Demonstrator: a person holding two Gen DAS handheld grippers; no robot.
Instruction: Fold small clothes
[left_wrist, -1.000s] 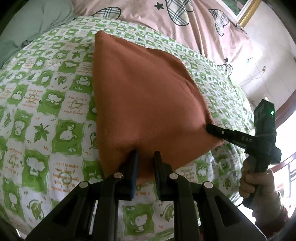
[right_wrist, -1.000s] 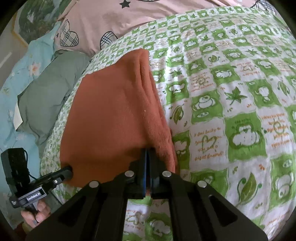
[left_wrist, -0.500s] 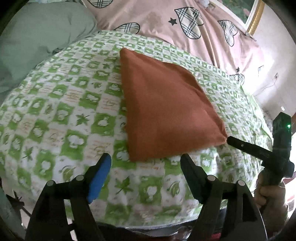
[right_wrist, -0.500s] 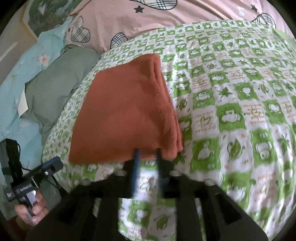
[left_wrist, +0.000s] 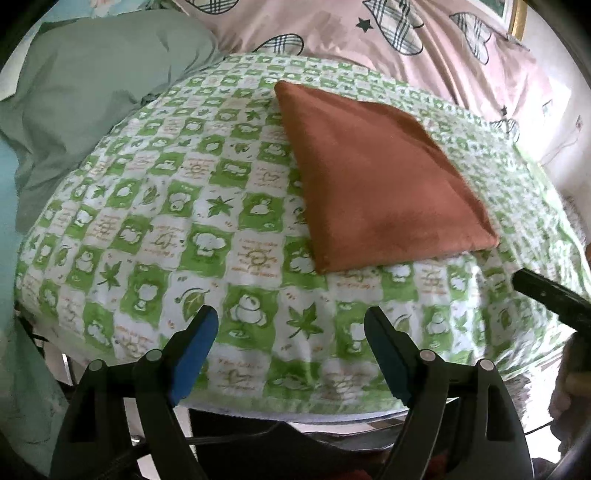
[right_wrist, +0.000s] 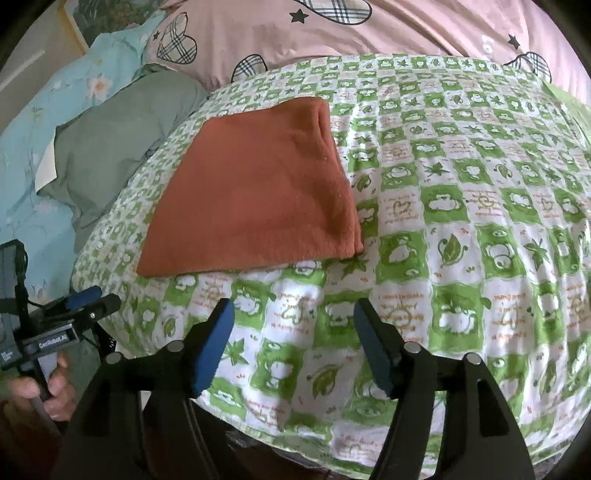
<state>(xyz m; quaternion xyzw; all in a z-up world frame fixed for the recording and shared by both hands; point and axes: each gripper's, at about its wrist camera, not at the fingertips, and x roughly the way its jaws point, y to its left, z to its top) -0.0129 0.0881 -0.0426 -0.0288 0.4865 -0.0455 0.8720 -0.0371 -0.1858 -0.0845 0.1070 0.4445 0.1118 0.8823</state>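
1. The folded orange cloth lies flat on the green-and-white checked bedspread.
2. The left gripper has its fingers spread wide and empty, short of the cloth's near edge, not touching it.
3. The right gripper is likewise spread and empty, near the cloth's near edge.

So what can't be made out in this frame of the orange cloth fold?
- Orange cloth: how many layers lie underneath; its own top face hides them in both views.
- Right claw: in the left wrist view the right edge cuts it off, with motion blur.
- Left claw: small at the right wrist view's left edge.
- Bedsheet lettering: too small to read.
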